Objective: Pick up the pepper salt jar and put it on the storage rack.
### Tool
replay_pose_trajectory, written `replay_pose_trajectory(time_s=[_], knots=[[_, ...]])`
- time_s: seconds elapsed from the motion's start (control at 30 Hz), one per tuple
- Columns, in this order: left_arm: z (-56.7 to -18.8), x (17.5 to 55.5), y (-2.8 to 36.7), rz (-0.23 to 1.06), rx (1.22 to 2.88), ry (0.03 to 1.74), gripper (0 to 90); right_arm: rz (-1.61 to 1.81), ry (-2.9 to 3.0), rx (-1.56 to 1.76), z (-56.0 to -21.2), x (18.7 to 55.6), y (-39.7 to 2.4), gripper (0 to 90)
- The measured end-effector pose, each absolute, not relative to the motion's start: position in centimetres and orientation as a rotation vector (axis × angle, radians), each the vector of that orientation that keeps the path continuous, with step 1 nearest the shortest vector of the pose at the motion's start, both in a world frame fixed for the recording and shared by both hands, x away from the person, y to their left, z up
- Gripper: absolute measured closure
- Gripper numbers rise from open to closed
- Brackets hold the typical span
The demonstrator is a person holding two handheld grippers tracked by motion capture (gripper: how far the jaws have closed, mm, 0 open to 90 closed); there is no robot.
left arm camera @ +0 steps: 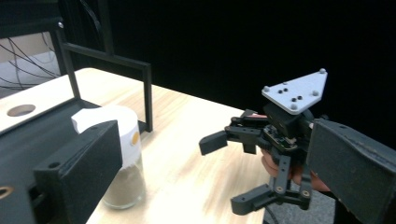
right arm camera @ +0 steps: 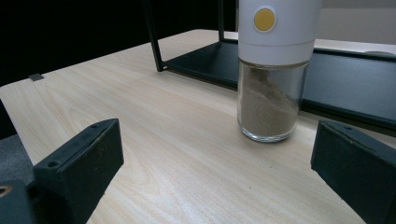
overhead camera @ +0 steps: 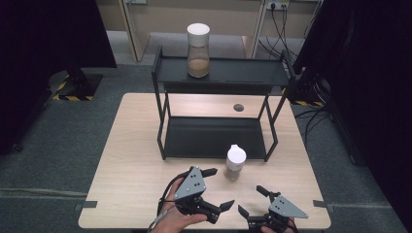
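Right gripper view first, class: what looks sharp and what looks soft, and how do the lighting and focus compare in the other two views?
Right gripper view: the spice jar and table grain are sharp; its own near jaws are slightly soft. Left gripper view: black backdrop, the jar soft, the right claw clearer. High view: even light on the table, dark sides, and a shadow under the rack.

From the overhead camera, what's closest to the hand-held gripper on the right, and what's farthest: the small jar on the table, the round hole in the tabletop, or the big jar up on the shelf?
From the right hand-held gripper:
1. Small jar, on the table just ahead.
2. Round hole, under the shelf.
3. Big jar, on the top shelf, far side.
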State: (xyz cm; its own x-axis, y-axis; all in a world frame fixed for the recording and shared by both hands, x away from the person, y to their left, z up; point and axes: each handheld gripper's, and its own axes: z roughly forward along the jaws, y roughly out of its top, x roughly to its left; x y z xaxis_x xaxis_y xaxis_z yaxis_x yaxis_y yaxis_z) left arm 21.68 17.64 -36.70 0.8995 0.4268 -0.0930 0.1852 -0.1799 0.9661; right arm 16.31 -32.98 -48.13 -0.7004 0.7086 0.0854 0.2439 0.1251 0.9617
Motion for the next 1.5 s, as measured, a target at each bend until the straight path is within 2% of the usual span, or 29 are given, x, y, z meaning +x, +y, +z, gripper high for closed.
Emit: replay_pose_trajectory(time_s=[0.4,0.77,1.5], knots=[[-39.6,21.2,18.7,0.171,1.816,0.540,3.5,1.594,2.030,0.924,-48.1,16.4,-32.9,2.7],[-41.5,19.5,19.5,0.240,1.783,0.512,3.5,1.596,2.027,0.921,-48.1,16.4,-32.9,2.7],[-44.4,18.5,20.8,0.287,1.726,0.492,3.4,1.600,2.021,0.916,-48.2,16.4,-32.9,2.7]])
